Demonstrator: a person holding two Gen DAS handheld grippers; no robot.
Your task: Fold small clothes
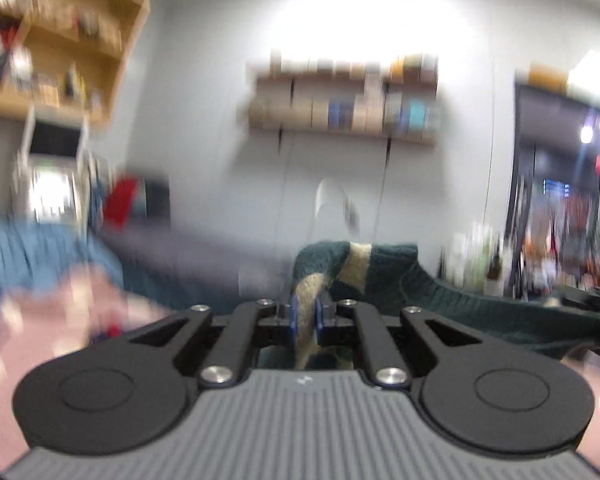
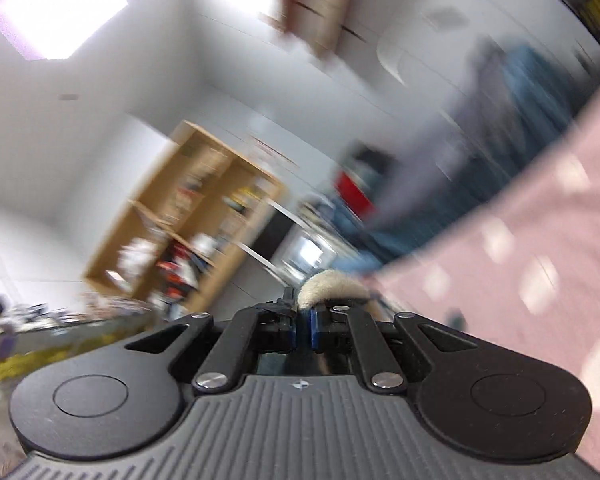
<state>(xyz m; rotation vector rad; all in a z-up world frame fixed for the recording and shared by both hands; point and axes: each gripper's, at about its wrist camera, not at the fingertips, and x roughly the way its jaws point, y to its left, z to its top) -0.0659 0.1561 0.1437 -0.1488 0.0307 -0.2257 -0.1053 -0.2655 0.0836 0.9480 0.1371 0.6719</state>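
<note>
Ribbed grey housing fills the near edge of both wrist views; a small pale mark is seen at the middle of each housing, too small to be read, and no other writing can be made out through the blur.

Ahead of that housing, the left hand-held gripper (image 1: 305, 318) is clenched on a knitted garment (image 1: 380, 276) of dark green with cream stripes: a cream band is pinched between the blue pads (image 1: 293, 318), and the rest of the knit is stretched off to the right of the jaws, where its far edge meets a dark fixture at the frame's border, too blurred to be identified. To the left of the jaws, a pink spotted cloth (image 1: 40, 336) and a blue fabric (image 1: 32, 252) are seen, both smeared.

The right hand-held gripper (image 2: 303, 328) is likewise clenched, with a cream knitted edge (image 2: 332, 286) of the garment bunched just beyond its nearly closed pads. To its right the pink spotted cloth (image 2: 540, 264) runs to the frame's edge. Open air and a white wall (image 1: 204, 100) lie beyond both grippers, with wooden shelves (image 1: 80, 40) high on it.
</note>
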